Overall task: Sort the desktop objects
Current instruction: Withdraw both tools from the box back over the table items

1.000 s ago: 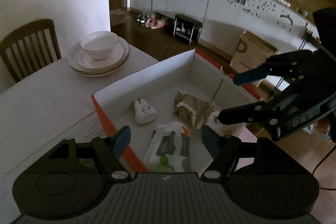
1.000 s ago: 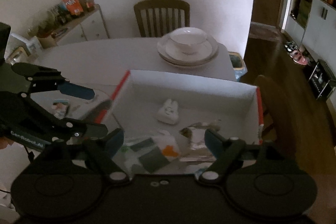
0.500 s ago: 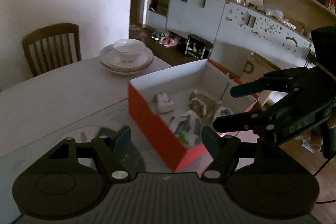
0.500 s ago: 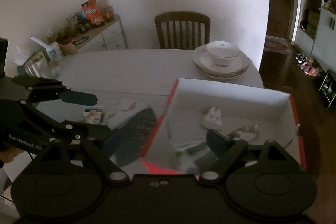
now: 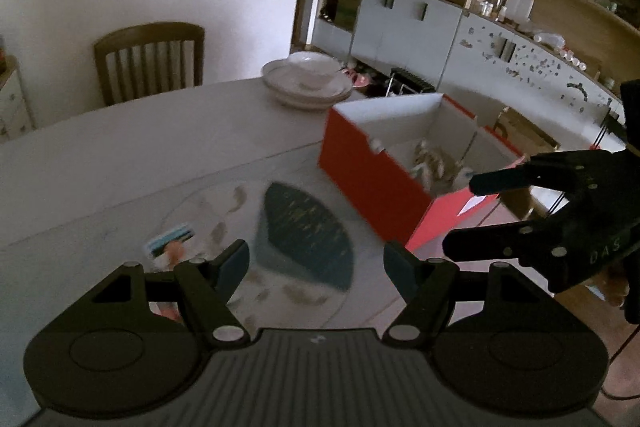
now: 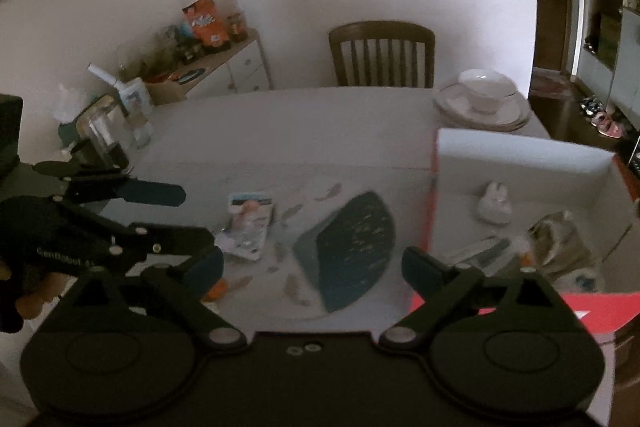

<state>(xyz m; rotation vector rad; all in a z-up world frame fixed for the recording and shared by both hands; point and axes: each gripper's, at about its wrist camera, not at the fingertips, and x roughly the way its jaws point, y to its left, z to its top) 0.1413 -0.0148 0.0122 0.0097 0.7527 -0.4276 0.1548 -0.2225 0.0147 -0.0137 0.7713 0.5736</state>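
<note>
A red box with white inside (image 5: 372, 175) (image 6: 520, 155) stands on the table at the right; it holds a small white rabbit figure (image 6: 494, 205), a crumpled wrapper (image 6: 556, 243) and other packets. A flat packet (image 6: 250, 223) (image 5: 170, 241) lies on a round placemat with a dark teal patch (image 6: 348, 247) (image 5: 304, 231). My left gripper (image 5: 316, 263) is open and empty above the placemat. My right gripper (image 6: 312, 267) is open and empty over the placemat's near side. Each gripper shows in the other's view, the right (image 5: 472, 215) and the left (image 6: 192, 215).
A stack of white plates with a bowl (image 5: 306, 81) (image 6: 482, 99) sits at the table's far corner. A wooden chair (image 6: 382, 53) stands behind the table. A glass jar and bottles (image 6: 104, 135) stand at the table's left edge, by a cluttered sideboard (image 6: 200, 67).
Both grippers have drawn back and swung left, from over the box to over the placemat. The packet on the placemat has come into view. Both stay open and empty.
</note>
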